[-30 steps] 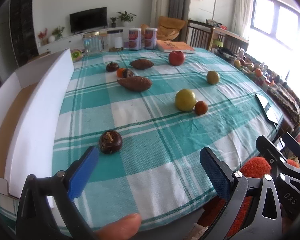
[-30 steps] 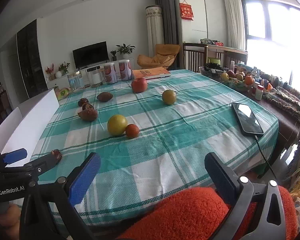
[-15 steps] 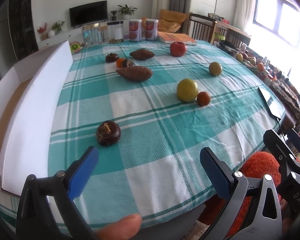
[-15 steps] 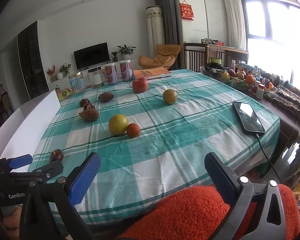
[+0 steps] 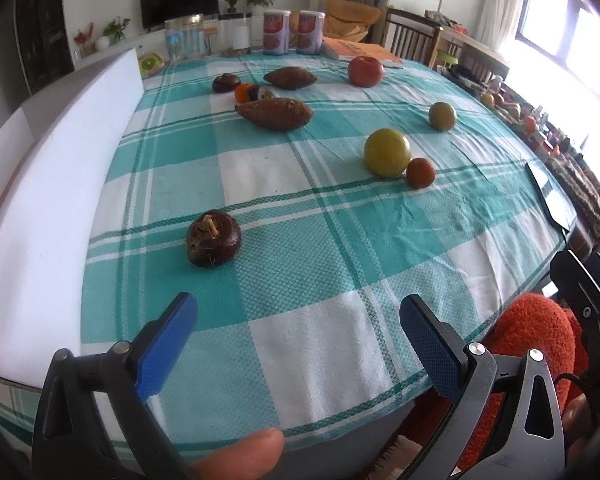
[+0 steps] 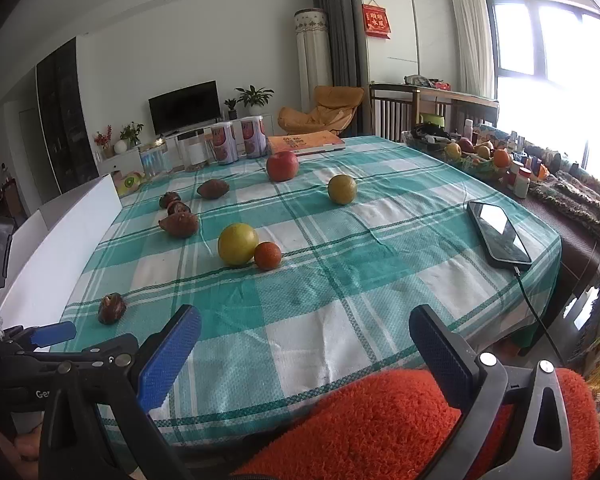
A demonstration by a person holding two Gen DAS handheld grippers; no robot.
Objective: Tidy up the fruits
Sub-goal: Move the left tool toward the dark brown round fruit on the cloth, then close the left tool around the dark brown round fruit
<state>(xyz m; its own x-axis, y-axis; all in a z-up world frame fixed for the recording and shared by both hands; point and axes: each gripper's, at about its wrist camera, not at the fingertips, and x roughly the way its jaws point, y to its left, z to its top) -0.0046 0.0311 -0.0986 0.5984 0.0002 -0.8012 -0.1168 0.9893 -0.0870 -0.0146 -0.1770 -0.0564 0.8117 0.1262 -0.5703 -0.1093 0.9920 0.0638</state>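
Jaws on both tools stand spread wide with nothing between them: the left gripper (image 5: 298, 322) hangs low over the near edge of the table (image 5: 324, 360), and the right gripper (image 6: 305, 338) sits further back, above an orange fuzzy sleeve (image 6: 380, 420) at the table's edge. At the far left a white box (image 5: 60, 184) lies along the side of the table, its long wall beside the teal-and-white checked cloth. Just right of it and nearest the left gripper sits a dark brown water chestnut (image 5: 213, 244), a little ahead of the left blue finger. Further back lie a long brown sweet potato (image 5: 275, 113), a small orange fruit (image 5: 243, 92) touching a dark piece, another dark chestnut (image 5: 226, 83) and a second sweet potato (image 5: 290, 78). Toward the middle right a yellow-green fruit (image 5: 387, 152) touches a small red-orange fruit (image 5: 420, 173); beyond them are a smaller green fruit (image 5: 442, 116) and a red apple (image 5: 365, 71). Two cans (image 6: 240, 144), clear jars and an orange book (image 6: 306, 142) line the far edge. On the right a phone (image 6: 498, 236) lies screen-up with a cable plugged in. Behind are a television, potted plants, an orange chair and a bright window. A fingertip (image 5: 240, 456) shows under the left gripper.
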